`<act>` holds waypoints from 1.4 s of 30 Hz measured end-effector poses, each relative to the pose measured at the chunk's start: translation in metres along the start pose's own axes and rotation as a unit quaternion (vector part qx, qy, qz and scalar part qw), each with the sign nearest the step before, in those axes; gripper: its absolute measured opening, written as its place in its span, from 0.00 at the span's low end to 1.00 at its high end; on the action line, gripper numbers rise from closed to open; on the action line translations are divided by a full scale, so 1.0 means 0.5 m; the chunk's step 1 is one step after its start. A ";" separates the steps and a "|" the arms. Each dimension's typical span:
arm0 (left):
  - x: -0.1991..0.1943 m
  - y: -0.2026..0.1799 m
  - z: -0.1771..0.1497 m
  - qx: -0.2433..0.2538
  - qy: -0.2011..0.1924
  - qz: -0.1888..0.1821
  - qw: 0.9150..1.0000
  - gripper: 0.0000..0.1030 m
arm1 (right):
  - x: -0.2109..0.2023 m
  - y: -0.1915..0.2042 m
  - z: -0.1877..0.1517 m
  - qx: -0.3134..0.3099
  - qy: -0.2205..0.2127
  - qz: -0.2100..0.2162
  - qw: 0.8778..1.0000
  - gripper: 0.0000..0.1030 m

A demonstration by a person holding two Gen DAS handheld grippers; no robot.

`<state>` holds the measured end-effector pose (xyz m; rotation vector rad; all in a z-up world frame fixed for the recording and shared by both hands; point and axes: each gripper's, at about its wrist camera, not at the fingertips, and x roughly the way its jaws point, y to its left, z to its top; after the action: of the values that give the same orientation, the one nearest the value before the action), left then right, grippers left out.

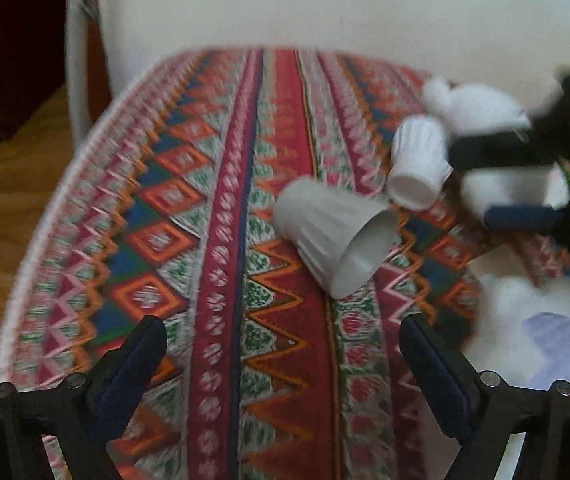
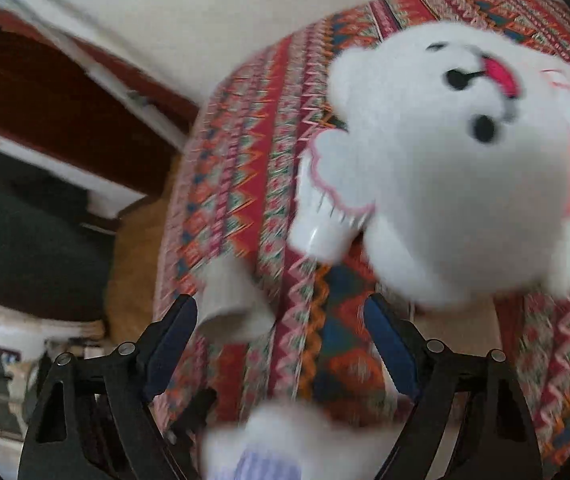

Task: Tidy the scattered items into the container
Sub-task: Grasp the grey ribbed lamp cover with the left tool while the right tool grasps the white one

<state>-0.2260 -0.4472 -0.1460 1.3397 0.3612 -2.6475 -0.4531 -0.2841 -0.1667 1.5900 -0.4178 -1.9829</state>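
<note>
Soft, even indoor light fills both views, with no hard shadows or glare. Motion blur smears both pictures. Ahead of the left gripper (image 1: pixel 283 354) the patterned cloth (image 1: pixel 221 240) streaks and the nearer white cup (image 1: pixel 333 236) is soft-edged. Ahead of the right gripper (image 2: pixel 281 320) the white plush toy (image 2: pixel 465 160) is fuzzy. Fisheye distortion bends the cloth's edges, and dark vignetting rings the right view's corners.

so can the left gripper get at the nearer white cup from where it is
Probably yes: the left gripper is open, and the nearer white cup lies on its side just ahead on the patterned cloth, with nothing between them.
</note>
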 end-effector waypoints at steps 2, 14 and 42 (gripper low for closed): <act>0.035 0.006 0.004 -0.011 0.006 -0.009 1.000 0.92 | 0.036 -0.005 0.024 0.012 0.000 -0.015 1.000 0.86; 0.105 -0.002 0.052 -0.011 0.001 -0.012 1.000 0.11 | 0.086 -0.017 0.083 0.042 0.007 0.058 0.997 0.43; -0.409 -0.247 -0.152 0.013 -0.082 -0.040 0.996 0.03 | -0.583 -0.201 -0.415 -0.046 -0.044 0.189 0.980 0.44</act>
<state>-0.0765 -0.3020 -0.0063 1.1273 0.3685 -2.8127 -0.2350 -0.0090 -0.0448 1.2606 -0.6055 -1.7555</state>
